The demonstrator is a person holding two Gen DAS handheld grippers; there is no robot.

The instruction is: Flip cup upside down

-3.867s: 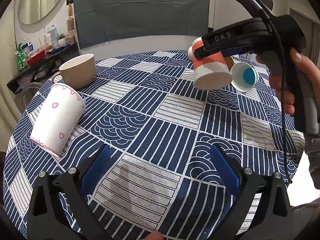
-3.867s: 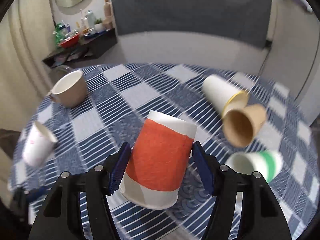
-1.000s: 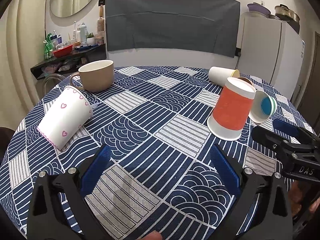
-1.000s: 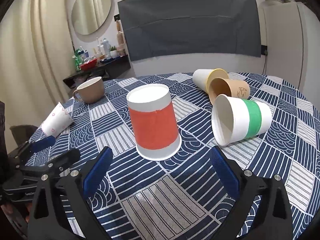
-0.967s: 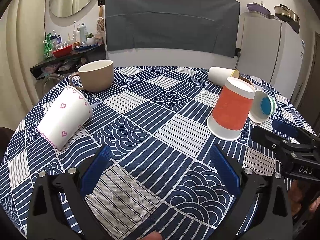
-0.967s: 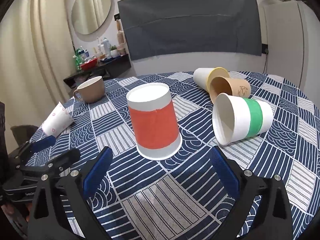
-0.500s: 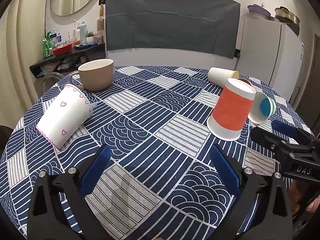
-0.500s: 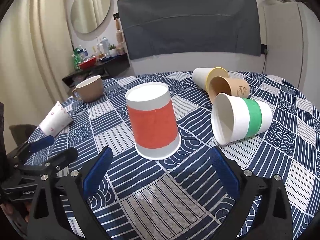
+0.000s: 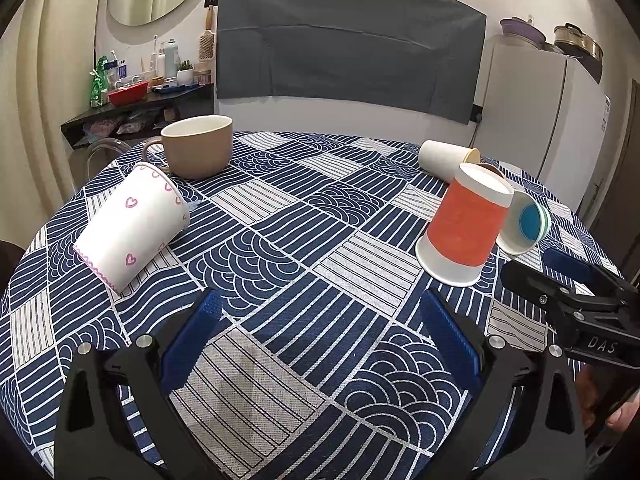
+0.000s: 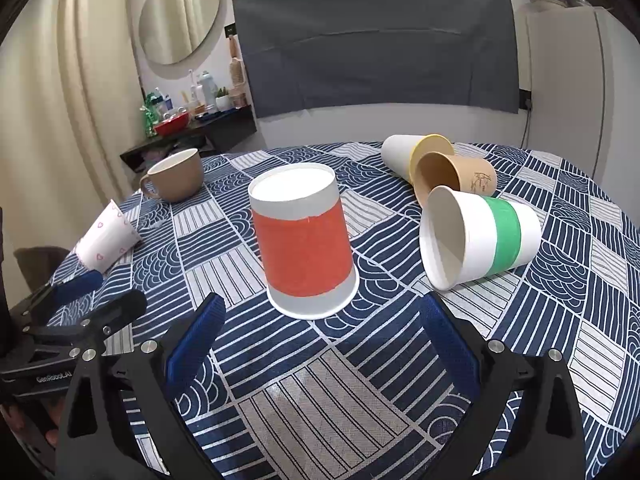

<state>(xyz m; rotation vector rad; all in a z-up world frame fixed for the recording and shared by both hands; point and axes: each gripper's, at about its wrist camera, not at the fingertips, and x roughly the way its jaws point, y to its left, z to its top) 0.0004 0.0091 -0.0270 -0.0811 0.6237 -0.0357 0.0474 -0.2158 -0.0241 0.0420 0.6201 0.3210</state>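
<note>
The orange-banded paper cup (image 10: 304, 244) stands upside down, rim on the tablecloth, just ahead of my right gripper (image 10: 320, 336). That gripper is open and empty, its blue pads (image 10: 448, 344) apart from the cup. The cup also shows in the left wrist view (image 9: 464, 228) at the right. My left gripper (image 9: 324, 340) is open and empty over the near part of the table. The right gripper (image 9: 572, 280) also appears in the left wrist view at the right edge, and the left gripper (image 10: 80, 300) at the lower left of the right wrist view.
A heart-print cup (image 9: 132, 228) lies on its side at the left. A tan mug (image 9: 200, 146) stands upright behind it. A green-banded cup (image 10: 480, 236), a brown cup (image 10: 456, 176) and a yellow-rimmed cup (image 10: 412, 152) lie on their sides at the right. The round table (image 9: 280, 360) has a blue patterned cloth.
Since about four seconds ago the right gripper has set the orange cup down upside down, opened and drawn back. Over the last second almost nothing moves.
</note>
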